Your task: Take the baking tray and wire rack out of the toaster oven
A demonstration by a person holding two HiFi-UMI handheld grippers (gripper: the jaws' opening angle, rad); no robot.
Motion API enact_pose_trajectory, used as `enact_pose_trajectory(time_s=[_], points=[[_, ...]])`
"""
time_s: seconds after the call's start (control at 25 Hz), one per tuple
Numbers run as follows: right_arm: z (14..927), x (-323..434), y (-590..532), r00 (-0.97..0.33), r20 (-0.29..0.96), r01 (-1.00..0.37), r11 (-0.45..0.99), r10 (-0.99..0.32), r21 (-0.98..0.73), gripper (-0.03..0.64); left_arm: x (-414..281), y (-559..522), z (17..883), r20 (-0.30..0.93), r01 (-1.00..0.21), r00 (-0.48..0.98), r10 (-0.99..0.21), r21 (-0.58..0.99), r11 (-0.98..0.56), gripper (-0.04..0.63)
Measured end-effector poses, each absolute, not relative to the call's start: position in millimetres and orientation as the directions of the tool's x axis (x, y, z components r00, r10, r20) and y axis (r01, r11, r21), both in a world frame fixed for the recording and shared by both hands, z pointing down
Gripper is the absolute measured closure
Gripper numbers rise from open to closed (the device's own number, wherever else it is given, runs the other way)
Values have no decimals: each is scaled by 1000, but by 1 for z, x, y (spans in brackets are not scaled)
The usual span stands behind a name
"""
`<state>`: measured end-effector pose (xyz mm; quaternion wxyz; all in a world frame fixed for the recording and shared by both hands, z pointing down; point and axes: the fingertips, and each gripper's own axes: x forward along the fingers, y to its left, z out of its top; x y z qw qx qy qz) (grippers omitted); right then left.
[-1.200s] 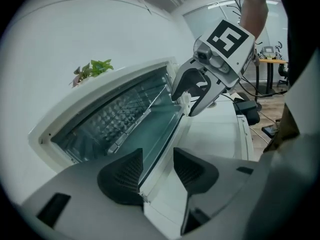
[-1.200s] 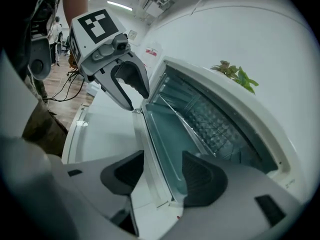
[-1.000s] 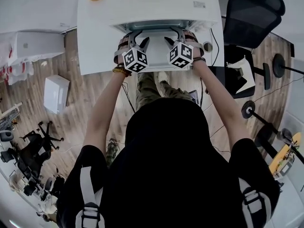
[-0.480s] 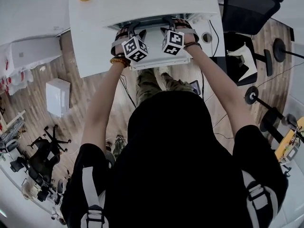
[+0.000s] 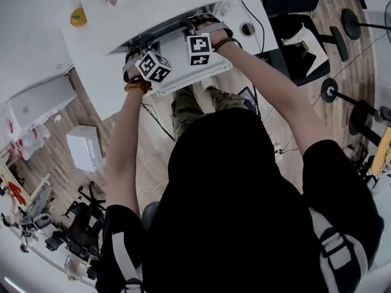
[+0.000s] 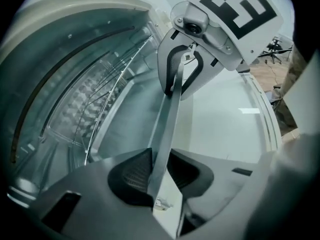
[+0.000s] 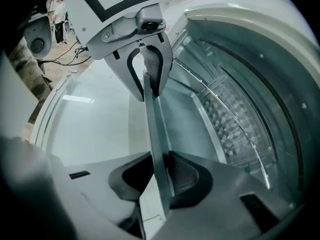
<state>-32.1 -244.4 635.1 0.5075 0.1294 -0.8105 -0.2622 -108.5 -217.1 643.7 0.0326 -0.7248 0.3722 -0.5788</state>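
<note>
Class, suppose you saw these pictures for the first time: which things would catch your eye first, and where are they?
First comes the front rim of the baking tray, a bright metal strip running across the mouth of the open toaster oven. The left gripper and right gripper sit side by side on that rim, their jaws having just closed on it. Their black-and-white marker cubes stand out at the top of the head view.
</note>
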Motion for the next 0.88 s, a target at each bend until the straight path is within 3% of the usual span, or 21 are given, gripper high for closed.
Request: enact_pose_trajectory(time_s=[0.52,0.88], points=[[636,-24,-243,-443,775,50,851,-450,523,526,-101,-214,645,871,-468,1,-491,-434,-770,499],[643,-13,-209,-454,820,152,877,-348,456,509,-91,-180,651,879,-427,12,-476,-426,-798,502]])
